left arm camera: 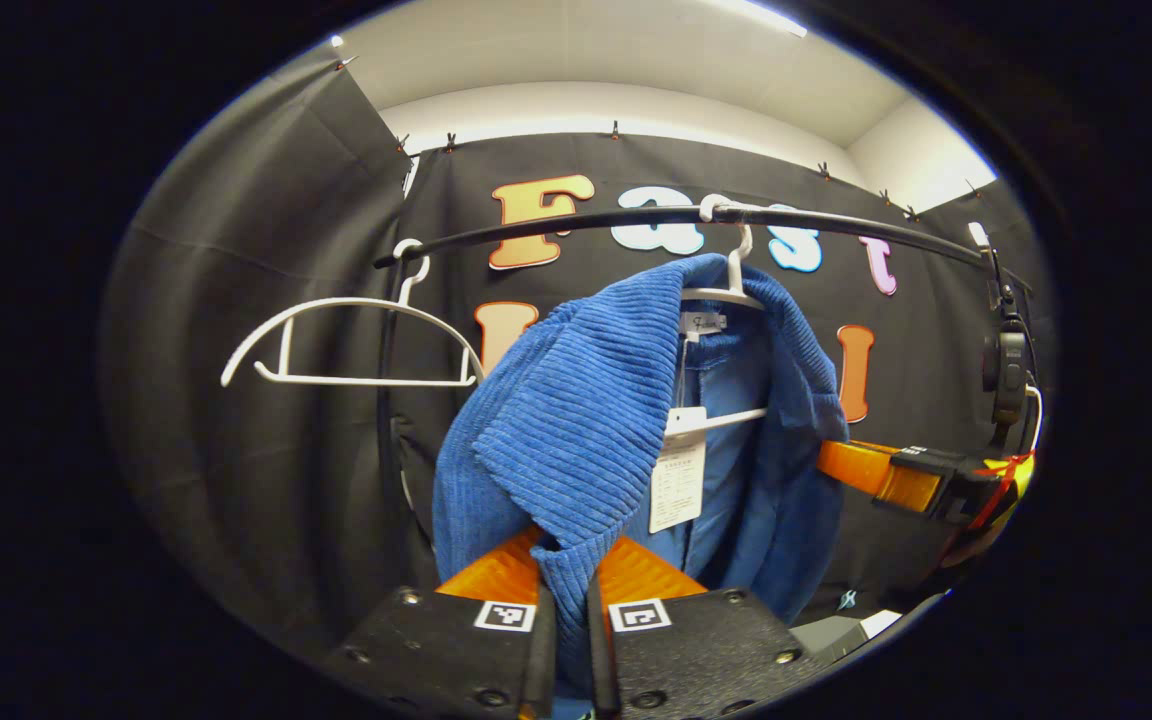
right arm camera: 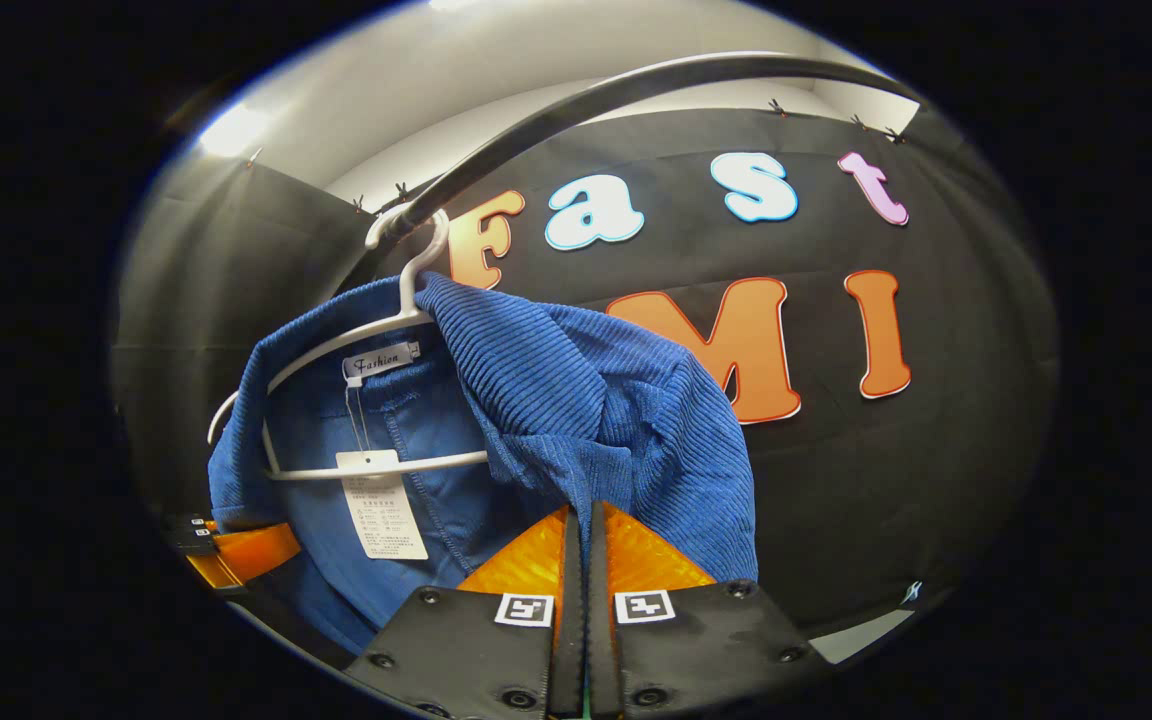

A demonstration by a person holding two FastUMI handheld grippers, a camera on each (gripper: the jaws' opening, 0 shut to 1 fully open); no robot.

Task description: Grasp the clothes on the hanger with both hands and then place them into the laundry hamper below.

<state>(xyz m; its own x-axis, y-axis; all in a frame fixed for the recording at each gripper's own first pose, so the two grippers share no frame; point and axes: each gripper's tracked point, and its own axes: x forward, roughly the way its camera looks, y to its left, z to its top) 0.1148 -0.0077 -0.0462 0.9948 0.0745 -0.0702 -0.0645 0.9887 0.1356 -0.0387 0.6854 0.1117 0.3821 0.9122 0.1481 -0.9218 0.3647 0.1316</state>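
Observation:
A blue corduroy jacket (left arm camera: 576, 420) hangs on a white hanger (left arm camera: 731, 290) from the black rail (left arm camera: 576, 225), its front open and a paper tag (left arm camera: 678, 480) dangling inside. My left gripper (left arm camera: 568, 560) is shut on a fold of the jacket's left front edge, and the cloth runs down between the fingers. In the right gripper view the same jacket (right arm camera: 596, 400) drapes off its hanger (right arm camera: 376, 325). My right gripper (right arm camera: 581, 520) is shut on the cloth at the other front edge. Each gripper also appears in the other's view, the right gripper (left arm camera: 886, 470) and the left gripper (right arm camera: 236, 550), at the jacket's far side.
An empty white hanger (left arm camera: 346, 345) hangs on the rail to the left of the jacket. The rail (right arm camera: 636, 85) curves overhead in the right gripper view. A black device (left arm camera: 1008, 365) is clamped at the rail's right end. The black cloth wall stands close behind.

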